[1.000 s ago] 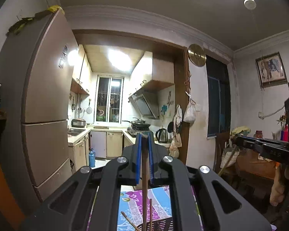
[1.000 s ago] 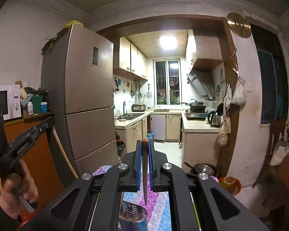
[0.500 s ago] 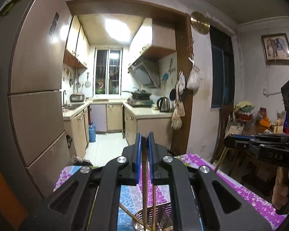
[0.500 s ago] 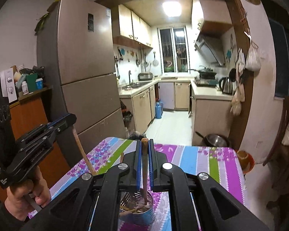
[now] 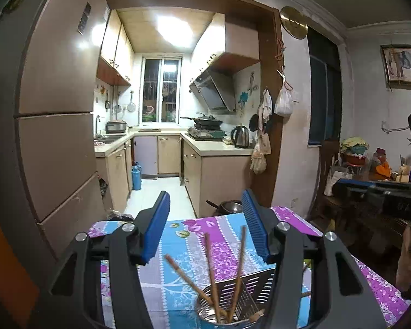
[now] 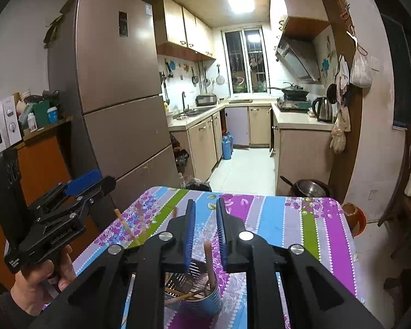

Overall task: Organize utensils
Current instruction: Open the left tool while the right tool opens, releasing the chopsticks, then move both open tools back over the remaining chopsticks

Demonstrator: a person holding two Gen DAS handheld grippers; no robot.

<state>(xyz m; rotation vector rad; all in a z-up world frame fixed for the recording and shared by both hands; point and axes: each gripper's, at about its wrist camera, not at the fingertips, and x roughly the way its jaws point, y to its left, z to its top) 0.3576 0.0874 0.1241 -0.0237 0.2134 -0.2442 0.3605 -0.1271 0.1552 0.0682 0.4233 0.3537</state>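
Over the can (image 5: 213, 311), my left gripper (image 5: 205, 227) has its jaws opening, blue pads wide apart and touching nothing. Below them three wooden chopsticks (image 5: 209, 260) stand loose in the can beside a slotted metal utensil (image 5: 257, 285). In the right wrist view, my right gripper (image 6: 206, 233) hangs over the same blue can (image 6: 205, 301). Its jaws are opening to a narrow gap, and a wooden stick (image 6: 208, 260) stands free in the can under that gap. The left gripper (image 6: 98, 183) shows at the left in a hand (image 6: 41, 282); the right gripper (image 5: 339, 189) shows at the right edge.
The can stands on a table with a striped floral cloth (image 6: 274, 219). A tall fridge (image 6: 117, 96) is close behind the table's left side, and a metal pan (image 6: 311, 187) sits on the floor past its far edge. The kitchen lies beyond.
Both grippers sank from above toward the can on the table. Each was shut on an upright wooden stick; both have opened, and the sticks stand in the can.
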